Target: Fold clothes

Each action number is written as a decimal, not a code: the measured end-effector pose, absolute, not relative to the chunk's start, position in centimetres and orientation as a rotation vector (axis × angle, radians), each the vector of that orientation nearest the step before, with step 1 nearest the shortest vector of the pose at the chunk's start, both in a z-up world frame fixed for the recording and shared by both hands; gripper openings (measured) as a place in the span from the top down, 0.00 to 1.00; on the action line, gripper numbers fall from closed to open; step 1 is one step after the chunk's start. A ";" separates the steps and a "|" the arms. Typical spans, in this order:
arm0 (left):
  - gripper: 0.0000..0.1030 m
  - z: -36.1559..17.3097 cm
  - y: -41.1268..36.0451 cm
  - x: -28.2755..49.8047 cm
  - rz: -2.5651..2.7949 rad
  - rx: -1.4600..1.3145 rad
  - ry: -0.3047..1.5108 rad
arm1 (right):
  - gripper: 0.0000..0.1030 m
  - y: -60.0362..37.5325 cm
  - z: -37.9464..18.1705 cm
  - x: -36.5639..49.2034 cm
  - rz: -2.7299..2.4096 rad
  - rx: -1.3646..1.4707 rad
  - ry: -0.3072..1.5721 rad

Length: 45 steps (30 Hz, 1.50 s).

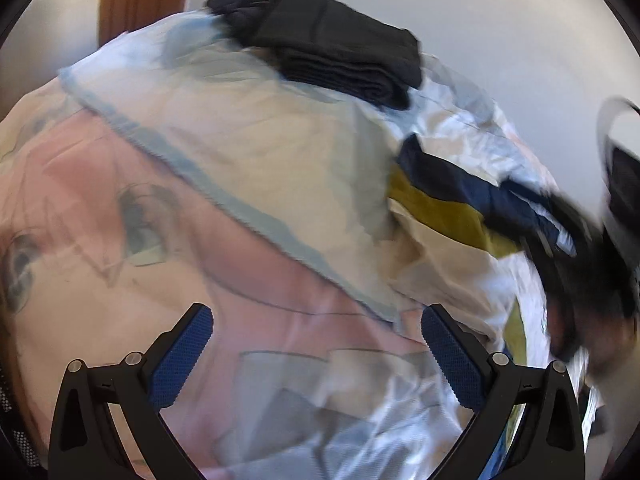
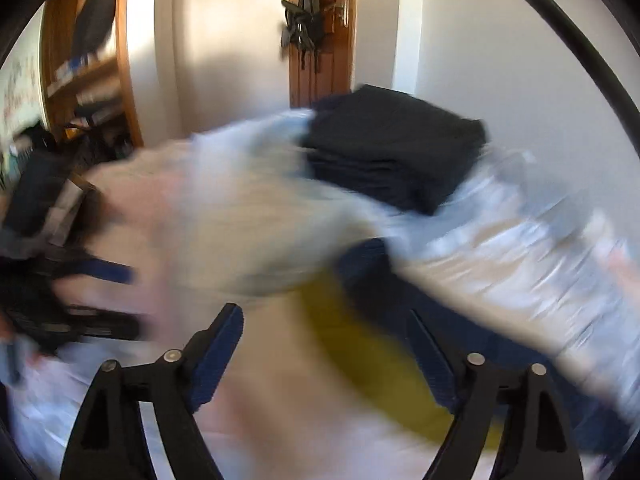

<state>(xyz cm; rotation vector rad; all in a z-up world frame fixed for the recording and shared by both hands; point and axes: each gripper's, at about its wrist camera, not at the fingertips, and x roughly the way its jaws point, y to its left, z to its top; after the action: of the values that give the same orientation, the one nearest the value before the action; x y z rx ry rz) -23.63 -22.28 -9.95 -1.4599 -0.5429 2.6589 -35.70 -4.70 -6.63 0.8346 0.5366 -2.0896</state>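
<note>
The left gripper (image 1: 316,332) stands released, jaws wide, over the pale printed garment (image 1: 224,216) spread just beneath and beyond it. The right gripper (image 2: 328,340) is also released above that cloth, with what seems a yellow and navy piece (image 2: 360,344) under its fingers, too blurred to be sure. Farther off lies a stack of folded dark clothes (image 1: 340,52) on the bed (image 2: 500,216).

Right wrist view: motion blur smears the pale printed garment (image 2: 224,216) and the yellow-and-navy cloth (image 2: 360,344), so their folds cannot be read. The left gripper (image 2: 120,300) is a dark streak cut by the left edge. Left wrist view: the right gripper (image 1: 580,264) is blurred and cropped at the right edge.
</note>
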 end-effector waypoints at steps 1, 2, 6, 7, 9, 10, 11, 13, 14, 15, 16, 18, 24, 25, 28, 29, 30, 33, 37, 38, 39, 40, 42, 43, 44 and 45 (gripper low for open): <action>0.00 -10.0 -21.9 -23.7 2.650 -1.463 -0.528 | 0.17 -4.6 -6.9 -37.9 -2.062 0.866 0.584; 0.00 -10.2 -21.5 -23.9 2.640 -1.470 -0.518 | 0.20 -4.9 -7.4 -40.2 -2.005 0.935 0.598; 0.00 -10.9 -20.4 -24.3 2.607 -1.495 -0.482 | 0.37 -7.5 -7.8 -45.5 -1.801 1.084 0.520; 0.00 -11.0 -20.2 -24.3 2.601 -1.496 -0.469 | 0.40 -8.4 -7.9 -46.1 -1.752 1.129 0.496; 0.00 -11.1 -20.1 -24.4 2.603 -1.497 -0.446 | 0.45 -10.0 -8.1 -47.3 -1.646 1.227 0.439; 0.00 -11.1 -20.1 -24.4 2.602 -1.500 -0.444 | 0.45 -10.5 -8.3 -47.5 -1.596 1.271 0.407; 0.00 -11.2 -20.2 -24.4 2.602 -1.501 -0.444 | 0.45 -11.1 -8.4 -47.3 -1.591 1.272 0.420; 0.00 -11.2 -20.6 -24.6 2.596 -1.497 -0.471 | 0.45 -12.2 -9.1 -47.2 -1.624 1.261 0.508; 0.00 -11.2 -20.8 -24.6 2.592 -1.495 -0.486 | 0.45 -12.9 -9.8 -47.6 -1.610 1.308 0.536; 0.00 -11.3 -20.9 -24.7 2.589 -1.492 -0.498 | 0.45 -13.5 -10.5 -48.0 -1.599 1.350 0.549; 0.00 -11.3 -21.0 -24.7 2.587 -1.490 -0.507 | 0.45 -14.3 -11.0 -48.6 -1.594 1.386 0.539; 0.00 -11.4 -21.2 -24.8 2.584 -1.493 -0.507 | 0.46 -15.7 -11.1 -49.4 -1.600 1.386 0.526; 0.00 -11.2 -21.7 -24.6 2.606 -1.462 -0.531 | 0.23 -14.3 -3.1 -50.7 -1.890 1.071 0.182; 0.00 -11.2 -21.9 -24.6 2.608 -1.451 -0.552 | 0.00 -13.0 -2.2 -50.0 -1.965 1.036 0.177; 0.00 -10.7 -22.6 -24.7 2.604 -1.348 -0.702 | 0.00 -6.8 -2.0 -44.9 -2.200 0.987 0.207; 0.00 -10.5 -22.9 -24.7 2.593 -1.304 -0.759 | 0.00 -4.5 -2.9 -42.4 -2.254 0.981 0.221; 0.00 -10.4 -23.0 -24.9 2.577 -1.264 -0.796 | 0.00 -2.1 -4.0 -39.5 -2.316 0.955 0.235; 0.00 -9.7 -22.9 -25.5 2.572 -1.180 -0.748 | 0.00 5.0 -7.2 -31.9 -2.502 0.923 0.181; 0.00 -9.0 -24.5 -28.2 2.543 -1.143 -0.917 | 0.00 11.2 -9.8 -26.1 -2.569 0.827 -0.250; 0.00 -8.5 -24.1 -30.0 2.457 -1.169 -0.891 | 0.00 11.6 -10.7 -25.4 -2.554 0.800 -0.292; 0.00 -7.7 -23.4 -31.6 2.378 -1.182 -0.850 | 0.00 11.7 -11.5 -25.2 -2.534 0.798 -0.307; 0.00 -6.9 -22.8 -33.6 2.301 -1.199 -0.805 | 0.00 11.8 -12.0 -25.7 -2.508 0.840 -0.340; 0.00 -6.1 -21.5 -38.1 2.167 -1.268 -0.767 | 0.00 12.2 -12.7 -26.9 -2.440 0.925 -0.440; 0.00 -6.4 -20.8 -40.4 2.107 -1.336 -0.766 | 0.00 12.5 -13.0 -27.3 -2.416 0.938 -0.480; 0.00 -7.2 -20.2 -42.6 2.058 -1.422 -0.769 | 0.00 12.8 -13.2 -27.3 -2.404 0.925 -0.511; 0.00 -8.2 -19.9 -44.3 2.052 -1.513 -0.772 | 0.00 13.0 -13.3 -27.3 -2.395 0.914 -0.532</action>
<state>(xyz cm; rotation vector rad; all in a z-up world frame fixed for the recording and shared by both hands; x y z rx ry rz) -44.26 -19.91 -8.15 -1.5127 -0.7722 2.0524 -27.30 12.99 -13.31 0.9139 -0.5320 -2.3948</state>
